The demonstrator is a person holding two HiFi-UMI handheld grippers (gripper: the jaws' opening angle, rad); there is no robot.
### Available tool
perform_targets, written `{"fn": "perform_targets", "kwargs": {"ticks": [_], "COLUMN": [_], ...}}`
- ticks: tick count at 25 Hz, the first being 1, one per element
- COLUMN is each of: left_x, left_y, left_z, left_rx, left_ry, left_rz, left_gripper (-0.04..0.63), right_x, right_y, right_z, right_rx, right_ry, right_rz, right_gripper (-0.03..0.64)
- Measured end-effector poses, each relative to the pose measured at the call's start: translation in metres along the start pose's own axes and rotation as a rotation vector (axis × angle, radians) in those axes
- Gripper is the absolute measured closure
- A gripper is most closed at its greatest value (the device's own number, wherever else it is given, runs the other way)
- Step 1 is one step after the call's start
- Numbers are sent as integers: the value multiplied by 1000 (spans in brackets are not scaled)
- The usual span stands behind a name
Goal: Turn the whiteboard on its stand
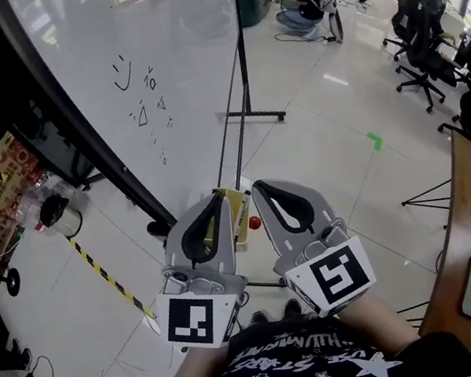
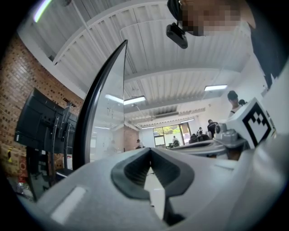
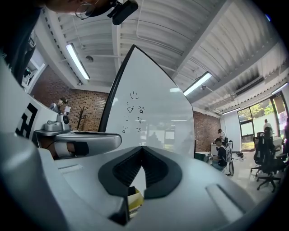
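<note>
The left gripper (image 1: 218, 199) and right gripper (image 1: 257, 187) are both pressed together, empty, with the whiteboard (image 1: 134, 74) at 11 o'clock. Closed tips could skid off its frame on a push.

No word reads clearly. The whiteboard (image 1: 142, 91), ahead of the tongs and to their left, carries pen doodles: a smiley, a triangle and small scribbles. The left tongs (image 1: 216, 198) bear a black-and-white square marker (image 1: 193, 319) at the rear, and the right tongs (image 1: 258, 186) a second marker (image 1: 334, 276). Behind them, the shirt (image 1: 292, 358) has white lettering among stars, too warped to read.
</note>
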State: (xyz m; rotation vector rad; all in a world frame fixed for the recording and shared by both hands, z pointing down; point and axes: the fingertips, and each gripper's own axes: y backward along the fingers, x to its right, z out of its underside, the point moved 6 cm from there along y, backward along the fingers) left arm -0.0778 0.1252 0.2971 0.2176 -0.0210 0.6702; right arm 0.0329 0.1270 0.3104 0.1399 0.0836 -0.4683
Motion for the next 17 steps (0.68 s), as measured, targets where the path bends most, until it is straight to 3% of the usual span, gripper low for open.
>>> {"fn": "perform_targets", "kwargs": {"ticks": [11, 17], "left_x": [-3, -2], "left_y": [0, -1], "left_z": [6, 0], "left_rx": [-26, 0], "left_ry": [-2, 8], "left_rz": [6, -11], "left_gripper": [594, 594], "right_x": [-1, 3], "right_y": [0, 3], "right_z": [2, 2], "right_rx": [-6, 3], "right_ry": [-7, -29], "right_rz": [-9, 2], "right_gripper": [609, 609]}}
